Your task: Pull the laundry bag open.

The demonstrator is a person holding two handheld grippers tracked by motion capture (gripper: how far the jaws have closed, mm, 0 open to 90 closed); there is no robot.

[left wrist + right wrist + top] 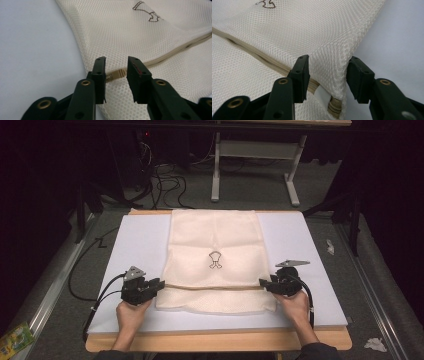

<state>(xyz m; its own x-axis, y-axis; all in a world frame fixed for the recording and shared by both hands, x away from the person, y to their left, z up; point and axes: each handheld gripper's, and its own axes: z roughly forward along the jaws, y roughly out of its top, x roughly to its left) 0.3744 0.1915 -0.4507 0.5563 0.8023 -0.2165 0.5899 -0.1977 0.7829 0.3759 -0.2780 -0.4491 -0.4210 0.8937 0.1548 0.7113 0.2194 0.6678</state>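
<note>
A cream mesh bag [215, 255] with a small dark emblem [215, 260] lies flat on the white mat [135, 240]. A tan zipper line [215, 287] runs across its near part. My left gripper [159, 285] stands open at the bag's left edge, its jaws either side of the tan zipper pull [117, 74]. My right gripper [264, 283] stands open at the bag's right edge, jaws straddling the raised mesh corner [329, 67] above the zipper's end [333, 106]. Each gripper is held by a hand.
The white mat covers a wooden table [215, 340]. Beyond it stand a table frame [255, 165] and cables [165, 182] on the floor. Bare mat lies left and right of the bag. A green packet [15, 340] lies on the floor.
</note>
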